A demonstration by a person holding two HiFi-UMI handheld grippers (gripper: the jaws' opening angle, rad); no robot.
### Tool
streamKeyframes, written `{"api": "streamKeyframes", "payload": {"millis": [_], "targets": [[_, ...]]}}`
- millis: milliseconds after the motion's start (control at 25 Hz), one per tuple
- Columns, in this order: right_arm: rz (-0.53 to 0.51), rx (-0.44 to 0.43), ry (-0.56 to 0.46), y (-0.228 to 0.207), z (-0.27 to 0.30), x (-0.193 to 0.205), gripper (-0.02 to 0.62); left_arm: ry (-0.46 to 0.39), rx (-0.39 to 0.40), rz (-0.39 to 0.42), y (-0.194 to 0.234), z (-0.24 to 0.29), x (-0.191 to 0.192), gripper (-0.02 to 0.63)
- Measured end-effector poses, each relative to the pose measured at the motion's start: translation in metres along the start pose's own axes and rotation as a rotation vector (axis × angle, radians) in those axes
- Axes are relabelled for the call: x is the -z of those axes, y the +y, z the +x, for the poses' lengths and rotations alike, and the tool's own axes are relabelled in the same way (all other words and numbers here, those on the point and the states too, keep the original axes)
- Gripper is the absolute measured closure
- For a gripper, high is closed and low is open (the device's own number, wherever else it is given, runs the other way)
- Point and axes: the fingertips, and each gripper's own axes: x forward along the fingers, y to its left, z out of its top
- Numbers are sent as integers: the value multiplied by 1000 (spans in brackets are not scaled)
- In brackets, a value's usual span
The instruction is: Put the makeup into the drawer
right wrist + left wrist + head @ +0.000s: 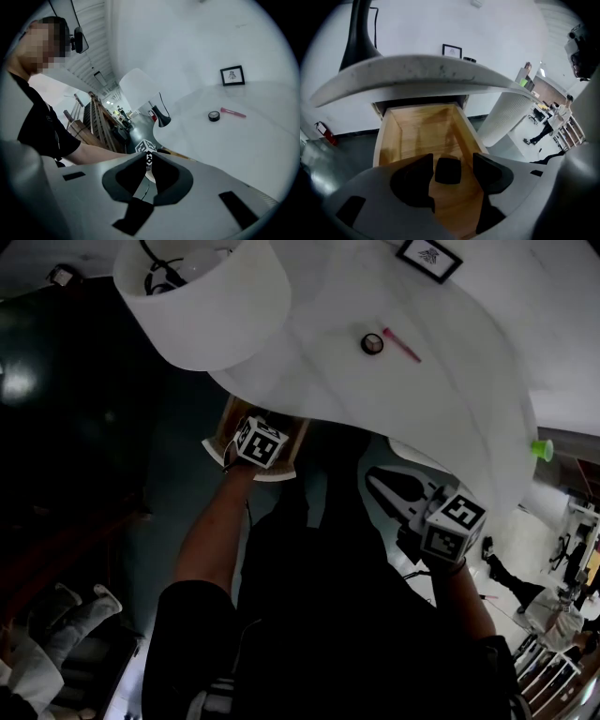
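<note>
Jaws of the left gripper point(452, 158) stand wide apart over the open wooden drawer point(380, 136). A dark squarish makeup piece point(448, 171) sits between them, clear of both pads and apparently lying on the drawer floor. Jaws of the right gripper point(149, 161) are pressed together with nothing in them.

This looks like the release step. To do it well, keep the left jaws spread and draw them straight up and out, so neither pad drags the piece and neither knocks the drawer wall at 3 o'clock. A round compact point(372, 343) and a pink stick point(401, 345) remain on the white desk point(469, 390), at about 1 o'clock from the drawer. The right jaws would have to part before reaching for them.

Only the left gripper view looks into the drawer and shows the dark piece; in the head view that gripper's marker cube covers it. The compact and the stick show in the head view and the right gripper view, but not in the left gripper view.
</note>
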Motion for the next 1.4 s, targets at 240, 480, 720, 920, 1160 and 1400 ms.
{"api": "streamKeyframes", "payload": {"millis": [240,480,720,920,1160,1400], "targets": [[-61,-27,-16,12,-1,-14,578,-45,-2,-67,-24,-34,4,348],[-60,-33,-58,18,-9,-26,578,-130,-56,-131,-34,-80,-1,399],[-91,-91,-57,24,-8,-36,578,-212,-109,-148,-38,-129,-22,453],[-135,-144,-38,17,-5,-57,578,-273,-193,-180,-37,-163,-49,500],[-168,-201,-78,8,-13,-90,578,-357,-212,-180,-55,-195,-98,545],[-153,-198,-112,-28,-37,-114,578,-446,-281,-152,-60,-218,-163,574]]}}
